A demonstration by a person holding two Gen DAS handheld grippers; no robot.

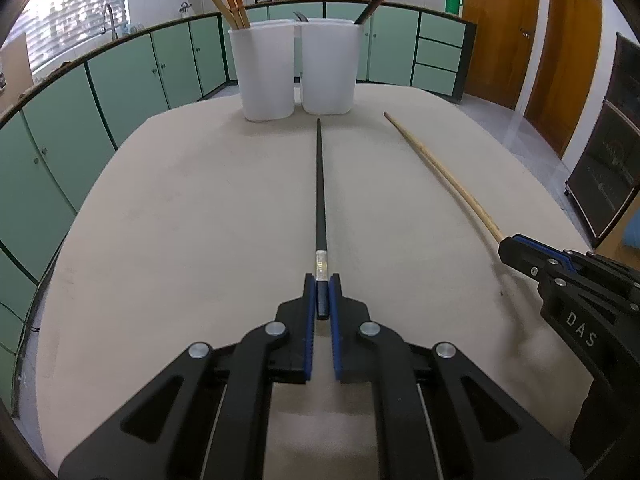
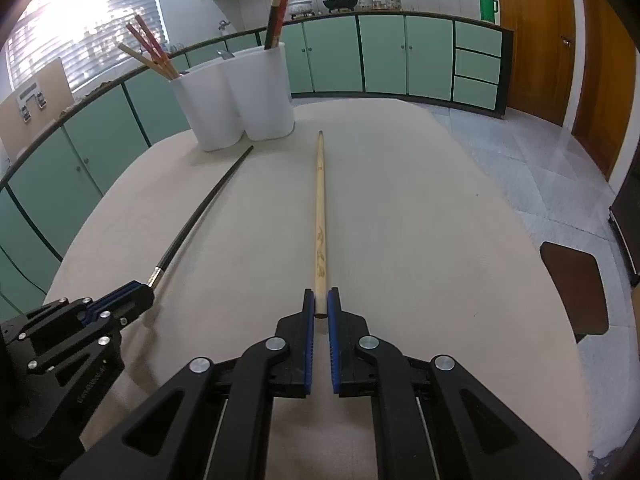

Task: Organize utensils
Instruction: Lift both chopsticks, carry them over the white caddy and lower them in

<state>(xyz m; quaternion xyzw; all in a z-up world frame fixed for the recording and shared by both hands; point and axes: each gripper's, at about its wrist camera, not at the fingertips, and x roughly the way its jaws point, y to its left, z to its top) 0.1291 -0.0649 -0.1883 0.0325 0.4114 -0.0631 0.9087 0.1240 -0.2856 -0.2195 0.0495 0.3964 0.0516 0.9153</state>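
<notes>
My left gripper (image 1: 322, 286) is shut on the thick end of a black chopstick (image 1: 320, 184) with a silver band, which points at the holders. My right gripper (image 2: 320, 300) is shut on the end of a light wooden chopstick (image 2: 320, 208). Each gripper shows in the other's view: the right gripper (image 1: 508, 246) with the wooden chopstick (image 1: 440, 172), the left gripper (image 2: 140, 294) with the black chopstick (image 2: 200, 212). Two white holders stand at the table's far side: the left holder (image 1: 266, 76) has wooden and red chopsticks, the right holder (image 1: 330, 72) has dark ones.
The beige table (image 1: 200, 220) carries both chopsticks and the holders (image 2: 240, 100). Green cabinets (image 1: 120, 80) run behind it. A dark brown stool (image 2: 576, 292) stands beside the table's right edge. Wooden doors (image 1: 500, 28) are at the far right.
</notes>
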